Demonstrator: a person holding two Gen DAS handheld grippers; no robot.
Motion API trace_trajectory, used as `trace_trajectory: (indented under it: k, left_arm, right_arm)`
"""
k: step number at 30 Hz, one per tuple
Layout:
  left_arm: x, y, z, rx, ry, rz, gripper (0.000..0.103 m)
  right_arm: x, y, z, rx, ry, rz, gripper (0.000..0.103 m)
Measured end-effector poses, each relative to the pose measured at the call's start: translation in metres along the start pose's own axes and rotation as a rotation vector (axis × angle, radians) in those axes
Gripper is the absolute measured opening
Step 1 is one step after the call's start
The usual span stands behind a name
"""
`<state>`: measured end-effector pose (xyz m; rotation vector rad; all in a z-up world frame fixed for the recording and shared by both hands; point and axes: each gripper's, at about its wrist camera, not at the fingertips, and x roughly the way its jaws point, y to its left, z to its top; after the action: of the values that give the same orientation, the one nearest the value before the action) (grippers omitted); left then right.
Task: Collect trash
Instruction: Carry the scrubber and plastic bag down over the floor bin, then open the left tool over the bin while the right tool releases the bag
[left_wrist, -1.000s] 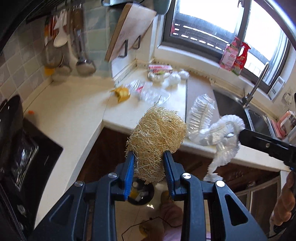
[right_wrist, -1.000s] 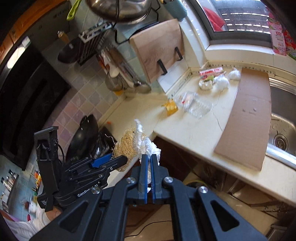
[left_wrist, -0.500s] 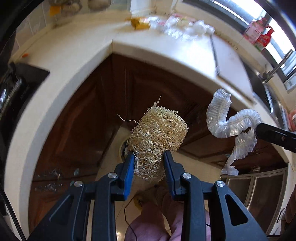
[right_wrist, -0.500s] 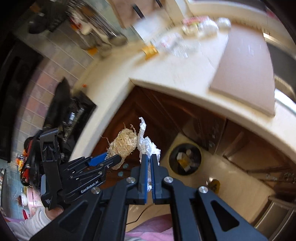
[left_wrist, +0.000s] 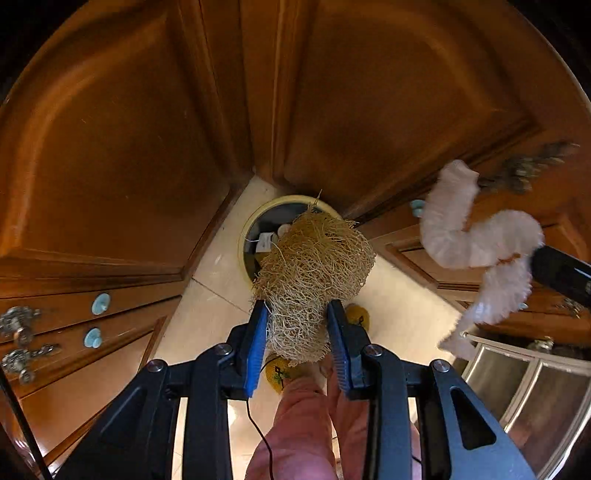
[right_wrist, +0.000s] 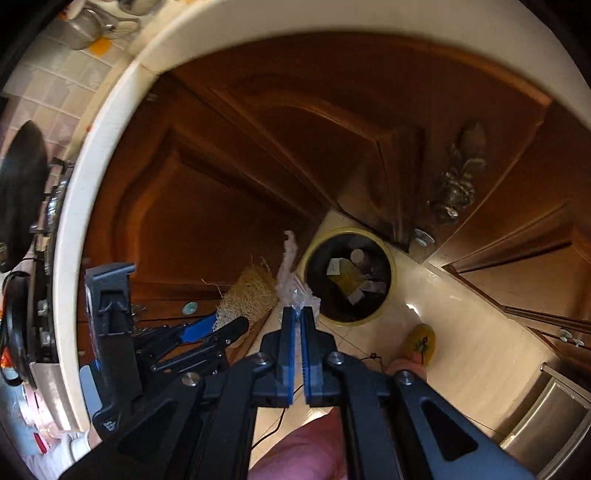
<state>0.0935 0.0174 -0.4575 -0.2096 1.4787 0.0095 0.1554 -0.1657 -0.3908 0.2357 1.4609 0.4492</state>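
My left gripper (left_wrist: 297, 314) is shut on a tan fibrous loofah scrubber (left_wrist: 314, 262) and holds it above a round yellow-rimmed trash bin (left_wrist: 258, 218) on the floor. The bin (right_wrist: 349, 275) has several scraps inside. My right gripper (right_wrist: 297, 314) is shut on a crumpled clear plastic wrapper (right_wrist: 291, 273), just left of the bin. The wrapper (left_wrist: 476, 236) hangs from the right gripper at the right of the left wrist view. The left gripper with the loofah (right_wrist: 251, 295) shows left of the wrapper in the right wrist view.
Brown wooden cabinet doors (left_wrist: 129, 147) surround the bin in a corner. The pale countertop edge (right_wrist: 110, 129) arcs above. A yellow slipper (right_wrist: 419, 341) and pink trouser legs (left_wrist: 306, 424) stand on the tiled floor. A steel cabinet (left_wrist: 528, 387) is at the right.
Both grippers have tilted down and dropped from counter height toward the floor. The bin has come closer and the countertop has left the left wrist view. Both grips are unchanged.
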Motion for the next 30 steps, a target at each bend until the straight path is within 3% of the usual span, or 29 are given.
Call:
trace_trajectory:
  k: [7,12,30]
  left_arm:
    - [0.032,0.013,0.013,-0.046,0.024,0.048,0.032]
    - [0.050,0.027,0.012,-0.066,0.053,0.074,0.032]
    - [0.105,0.035,0.018,-0.049,0.131,0.061,0.035]
  right_arm:
    - [0.034,-0.015,0.004,-0.023,0.033,-0.082,0.003]
    - [0.056,-0.029,0.004,0.001,0.064,-0.096,0.003]
    - [0.089,-0.043,0.024,0.010,0.068,-0.158,0.003]
